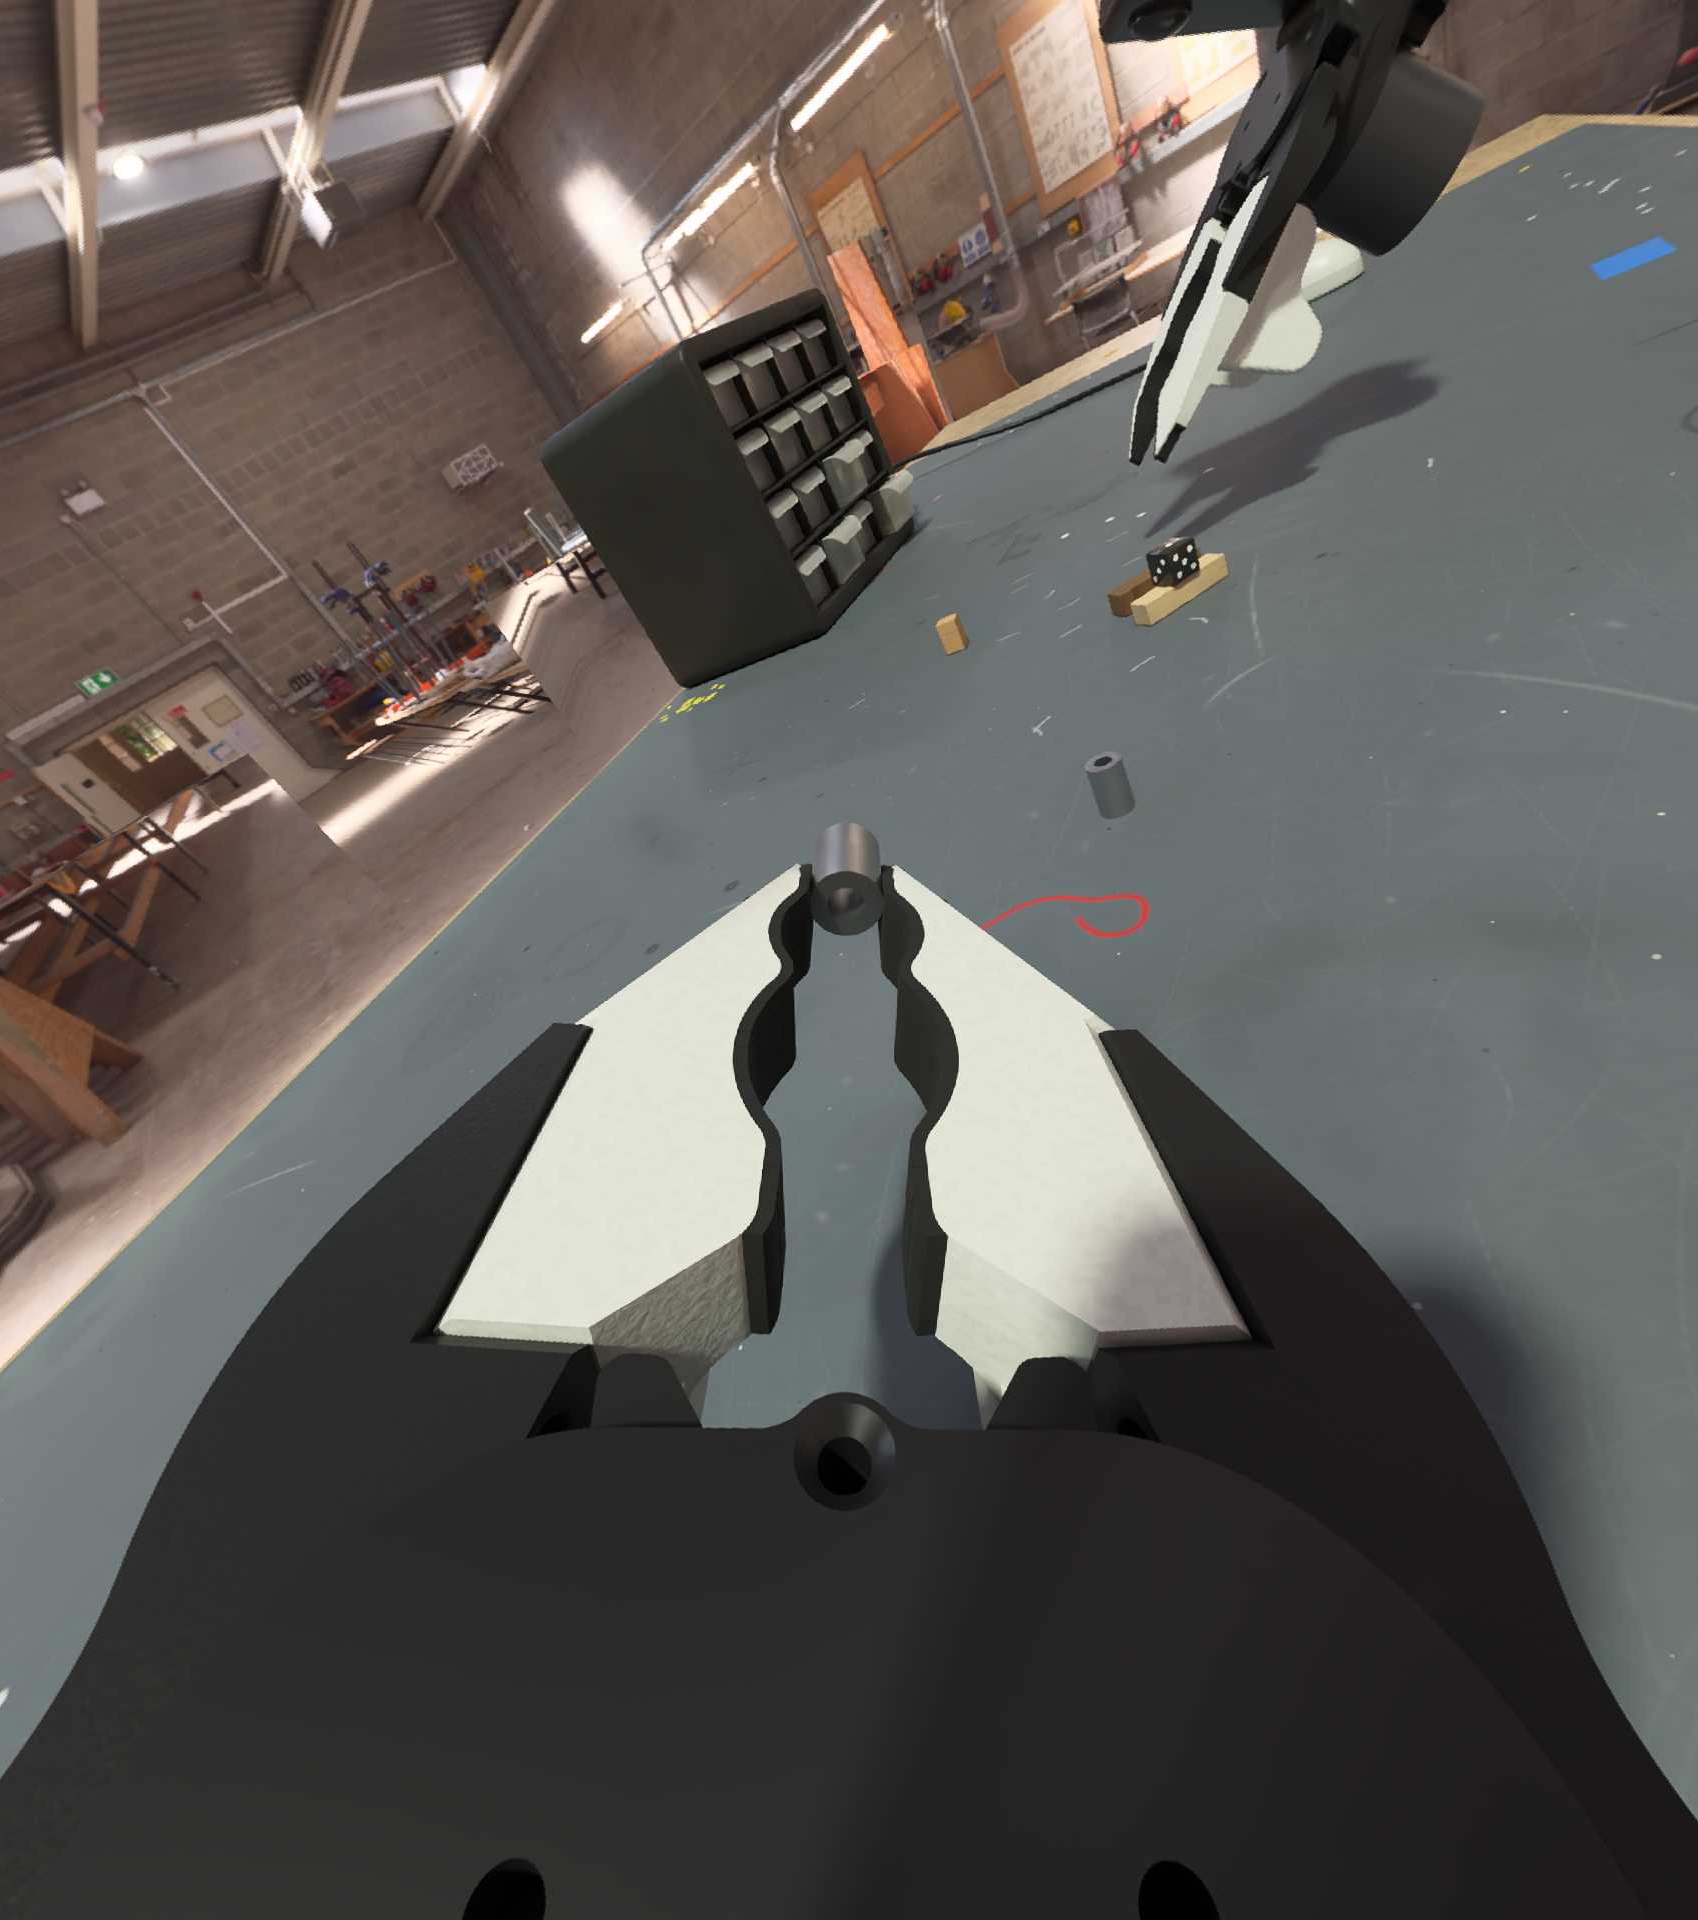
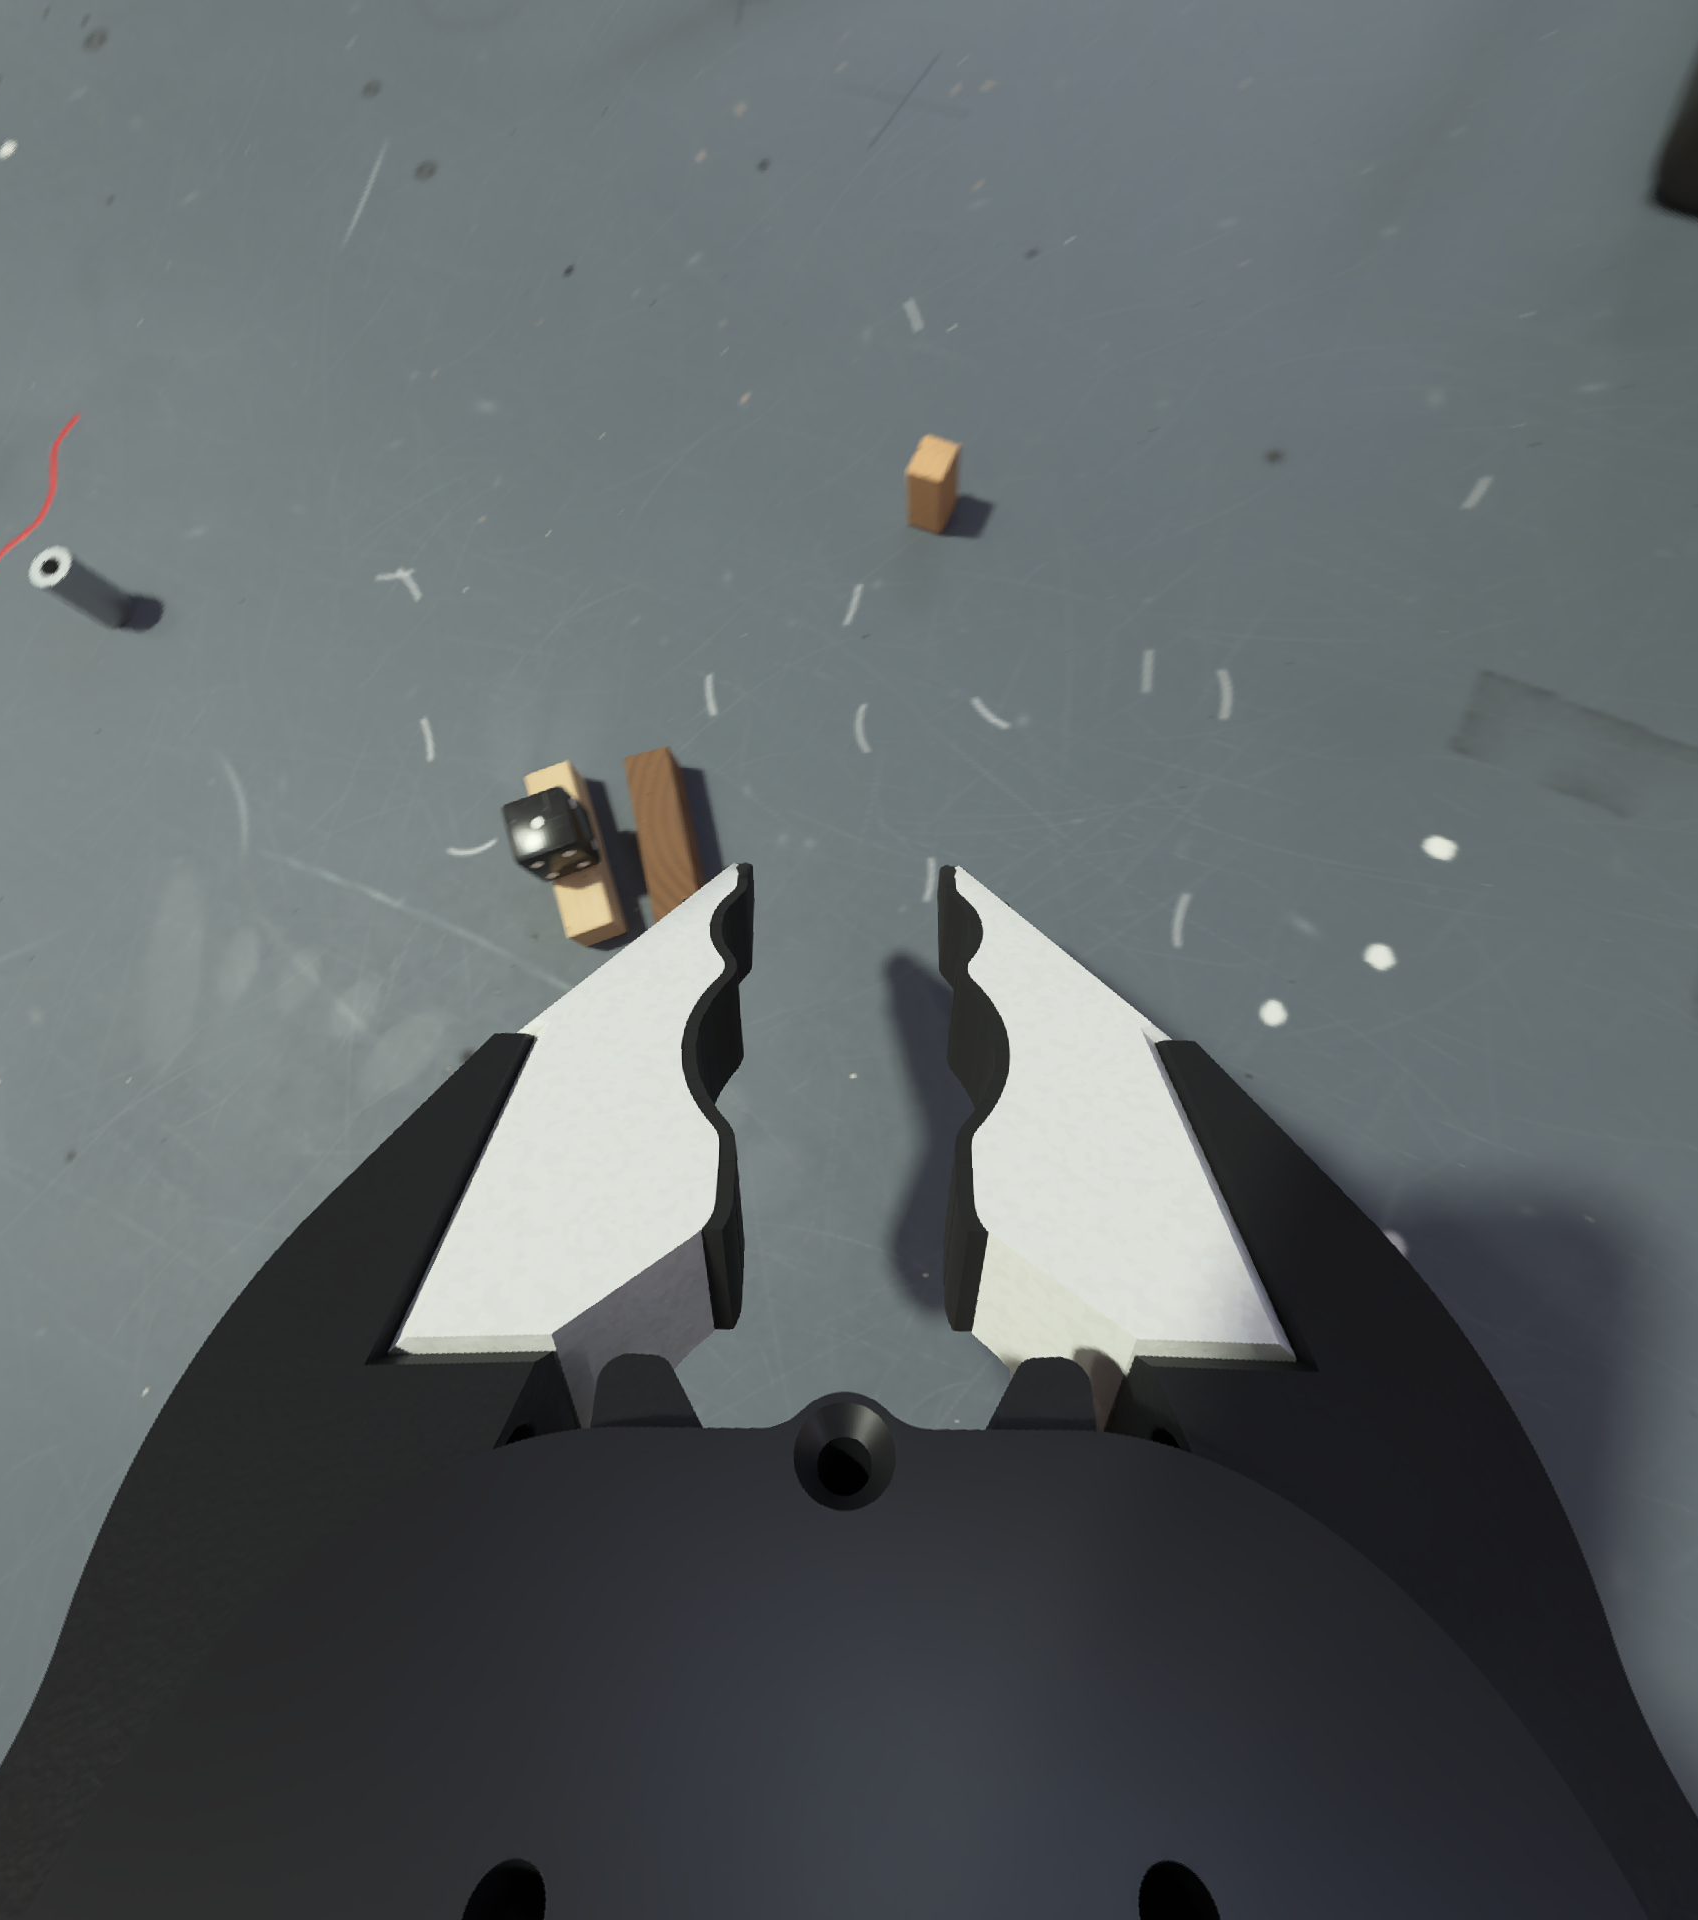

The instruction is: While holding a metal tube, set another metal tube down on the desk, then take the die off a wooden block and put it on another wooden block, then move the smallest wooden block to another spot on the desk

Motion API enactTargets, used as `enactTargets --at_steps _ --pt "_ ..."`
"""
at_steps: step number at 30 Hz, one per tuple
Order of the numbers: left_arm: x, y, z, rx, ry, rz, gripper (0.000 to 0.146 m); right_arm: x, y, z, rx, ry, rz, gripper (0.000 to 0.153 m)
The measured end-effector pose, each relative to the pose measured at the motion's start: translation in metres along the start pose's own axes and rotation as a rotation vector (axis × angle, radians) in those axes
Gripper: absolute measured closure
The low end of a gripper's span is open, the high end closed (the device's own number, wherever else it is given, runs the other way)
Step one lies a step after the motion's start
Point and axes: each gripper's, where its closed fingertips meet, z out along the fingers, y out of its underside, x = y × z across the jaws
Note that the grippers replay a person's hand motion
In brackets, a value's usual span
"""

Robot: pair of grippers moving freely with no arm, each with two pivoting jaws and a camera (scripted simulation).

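Between the tips of my left tool (image 1: 846, 896) a short metal tube (image 1: 845, 878) sits clamped, bore facing back at me, held above the grey tabletop (image 1: 1447, 1039). My right tool (image 2: 843, 878) hangs over the blocks with its jaws parted and nothing between them. The second metal tube (image 2: 86, 592) already stands upright on the tabletop beside a red thread (image 2: 3, 520), so I judge the die is next. The black die (image 2: 546, 829) rests on the pale wooden block (image 2: 583, 888), which lies just beside the darker wooden block (image 2: 663, 831); the smallest wooden block (image 2: 932, 482) stands on end well apart. The die looks light, hard and smooth, so I would pinch two opposite flat faces squarely near their middle, staying clear of the rounded corners where it could squirt out, and lift gently so the pale block underneath does not shift.
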Motion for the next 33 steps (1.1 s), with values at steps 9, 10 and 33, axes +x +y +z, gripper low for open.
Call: enactTargets --at_steps 9,10,33 --pt "0.000 0.000 0.000 -0.001 0.002 0.000 0.135 -0.041 0.005 0.016 -0.120 -0.197 -0.030 0.119" --pt "0.000 0.000 0.000 -0.001 0.002 0.001 0.135 -0.045 0.005 0.019 -0.132 -0.207 -0.045 0.118" --pt "0.000 0.000 0.000 0.001 0.003 -0.001 0.135 -0.069 0.012 0.044 -0.272 -0.238 -0.221 0.136"
